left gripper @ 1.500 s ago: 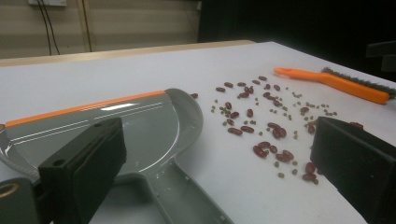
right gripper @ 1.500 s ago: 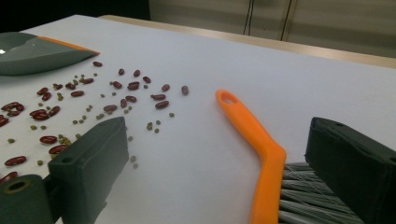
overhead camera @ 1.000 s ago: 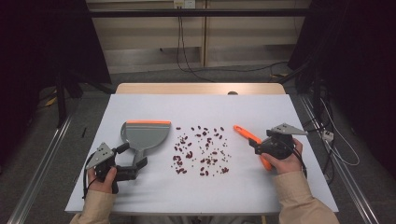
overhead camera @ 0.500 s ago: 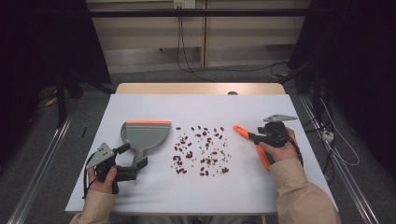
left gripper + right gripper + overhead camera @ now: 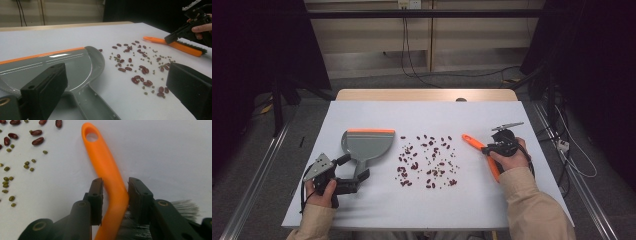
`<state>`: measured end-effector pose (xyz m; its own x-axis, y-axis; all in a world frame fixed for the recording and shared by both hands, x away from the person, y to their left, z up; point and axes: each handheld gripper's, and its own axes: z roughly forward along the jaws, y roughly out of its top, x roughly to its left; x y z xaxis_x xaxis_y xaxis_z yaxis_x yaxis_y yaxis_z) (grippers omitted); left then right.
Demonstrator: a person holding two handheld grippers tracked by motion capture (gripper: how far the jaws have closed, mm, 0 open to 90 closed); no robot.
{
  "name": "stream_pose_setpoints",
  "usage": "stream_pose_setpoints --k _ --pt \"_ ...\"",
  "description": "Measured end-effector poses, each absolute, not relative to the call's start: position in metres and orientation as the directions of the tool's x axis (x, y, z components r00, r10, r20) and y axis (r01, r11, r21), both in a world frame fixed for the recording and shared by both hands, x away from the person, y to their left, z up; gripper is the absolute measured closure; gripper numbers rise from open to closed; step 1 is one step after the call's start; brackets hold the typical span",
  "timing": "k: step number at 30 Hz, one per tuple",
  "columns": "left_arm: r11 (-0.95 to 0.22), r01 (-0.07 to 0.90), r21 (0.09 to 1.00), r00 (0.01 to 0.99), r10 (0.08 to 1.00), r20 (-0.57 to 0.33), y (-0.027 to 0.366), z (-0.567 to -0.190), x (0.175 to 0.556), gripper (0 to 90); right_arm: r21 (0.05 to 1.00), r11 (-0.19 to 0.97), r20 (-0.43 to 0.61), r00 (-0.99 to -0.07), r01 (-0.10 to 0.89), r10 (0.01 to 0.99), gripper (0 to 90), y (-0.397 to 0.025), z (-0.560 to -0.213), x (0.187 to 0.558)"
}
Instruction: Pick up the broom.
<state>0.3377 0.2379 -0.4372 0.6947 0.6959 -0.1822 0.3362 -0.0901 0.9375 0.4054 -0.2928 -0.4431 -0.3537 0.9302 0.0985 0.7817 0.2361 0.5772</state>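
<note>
The left gripper [image 5: 352, 181] rests on the table [image 5: 362, 210] nearest the person, its jaws wide apart with the dustpan [image 5: 365, 144] handle lying between them, untouched. If they close off-centre, the smooth handle may skid and the pan may pivot away from the beans [image 5: 428, 161].

On the other side, the right gripper [image 5: 113, 195] has its jaws astride the brush [image 5: 107, 177] just where the orange handle bends into the bristles. One pad seems to touch the handle and a sliver of gap shows at the other, though it is too blurred to tell whether the grip is firm. A hold this near the bristles could let the brush twist in the jaws and flick beans off the table.

The brush has a flat orange handle with a hang-hole at its tip and grey bristles. It lies right of the scattered red and small green beans, handle pointing toward them.
</note>
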Motion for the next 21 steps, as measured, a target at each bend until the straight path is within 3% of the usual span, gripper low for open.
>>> stream_pose_setpoints --k 9,21 --pt "-0.099 0.333 0.938 0.697 0.695 -0.174 0.237 -0.437 0.336 3.2 0.493 0.261 0.080 -0.342 0.830 0.936 67.2 -0.288 -0.444 0.413" --pt "-0.087 0.320 0.943 0.689 0.705 -0.169 0.240 -0.435 0.335 3.2 0.469 0.266 0.081 -0.341 0.842 0.937 69.0 -0.287 -0.441 0.417"
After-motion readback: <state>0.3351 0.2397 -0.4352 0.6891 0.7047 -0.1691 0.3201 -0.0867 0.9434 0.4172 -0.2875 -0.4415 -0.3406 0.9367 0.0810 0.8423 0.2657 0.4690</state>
